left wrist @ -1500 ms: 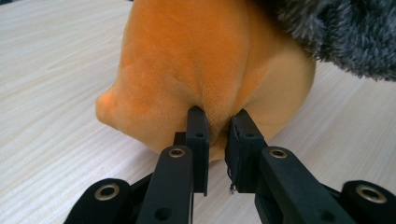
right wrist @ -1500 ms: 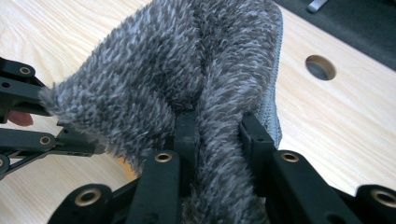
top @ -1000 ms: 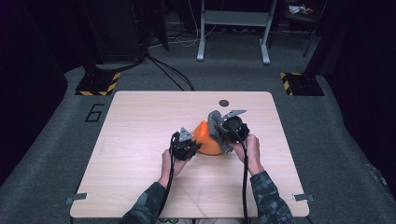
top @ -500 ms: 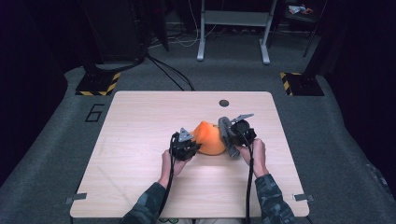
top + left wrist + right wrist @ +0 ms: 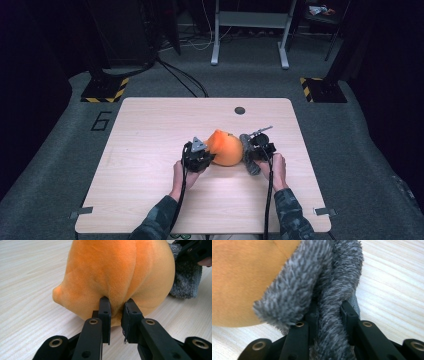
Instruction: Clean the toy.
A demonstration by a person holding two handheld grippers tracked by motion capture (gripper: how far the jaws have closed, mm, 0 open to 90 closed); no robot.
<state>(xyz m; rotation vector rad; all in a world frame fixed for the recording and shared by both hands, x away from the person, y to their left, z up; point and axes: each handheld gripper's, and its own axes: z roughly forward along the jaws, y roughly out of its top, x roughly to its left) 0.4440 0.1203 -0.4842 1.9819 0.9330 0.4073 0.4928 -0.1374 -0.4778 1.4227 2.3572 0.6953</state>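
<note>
Mid-table (image 5: pixel 150 150), orange plush toy (image 5: pixel 226 148) sits w/ grey furry cover (image 5: pixel 248 155) touching its right side. Left gripper (image 5: pixel 116 312) jaws nearly shut, pinching a fold of plush; right gripper (image 5: pixel 329 315) jaws clamped on fur. Risk: thin pinch slips if both pull apart, or fabric tears.

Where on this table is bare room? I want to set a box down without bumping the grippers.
The table's whole left part, left of the left gripper, is bare, as is the far strip before the round hole. It is crowded around the orange plush toy, the grey furry piece and the right gripper.
</note>
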